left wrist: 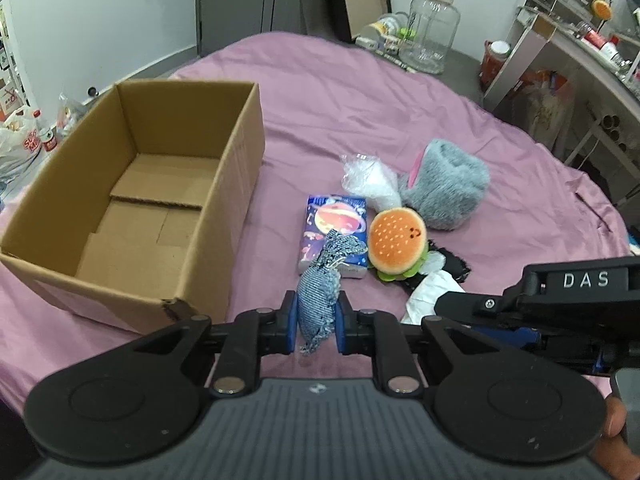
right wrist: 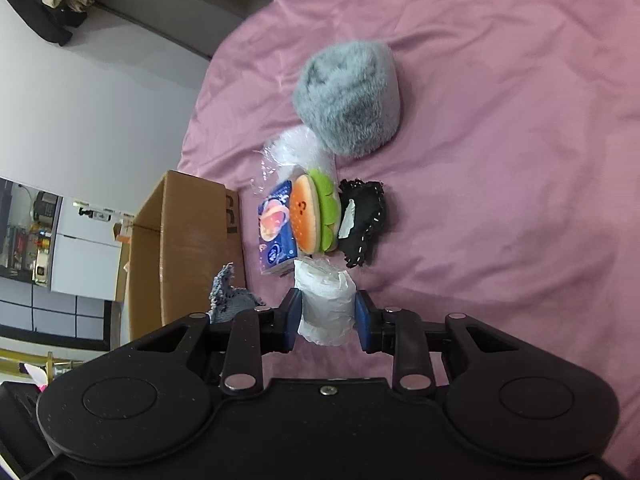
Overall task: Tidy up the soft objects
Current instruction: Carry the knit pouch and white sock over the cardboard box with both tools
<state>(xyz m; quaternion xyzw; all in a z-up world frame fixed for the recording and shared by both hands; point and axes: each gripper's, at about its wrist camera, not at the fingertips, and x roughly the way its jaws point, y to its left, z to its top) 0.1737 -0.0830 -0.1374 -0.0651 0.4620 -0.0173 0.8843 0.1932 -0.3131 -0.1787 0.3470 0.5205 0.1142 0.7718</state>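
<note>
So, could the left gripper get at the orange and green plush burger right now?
Probably not: the left gripper is shut on a blue denim scrap, though the plush burger lies uncovered just ahead.

Open cardboard box (left wrist: pixel 132 200) unobstructed, toy cluster (left wrist: pixel 396 240) beside it.

Left gripper (left wrist: pixel 316 320) clamping a blue denim pouch (left wrist: pixel 318 308) beside an open cardboard box (left wrist: pixel 224 208).
Ahead, a burger plush (left wrist: pixel 396 240) is leaning against a space-print packet (left wrist: pixel 336 228); a grey furry toy (left wrist: pixel 448 188) and a clear plastic bag (left wrist: pixel 370 178) are lying behind it on the pink bedsheet (left wrist: pixel 400 100).
</note>
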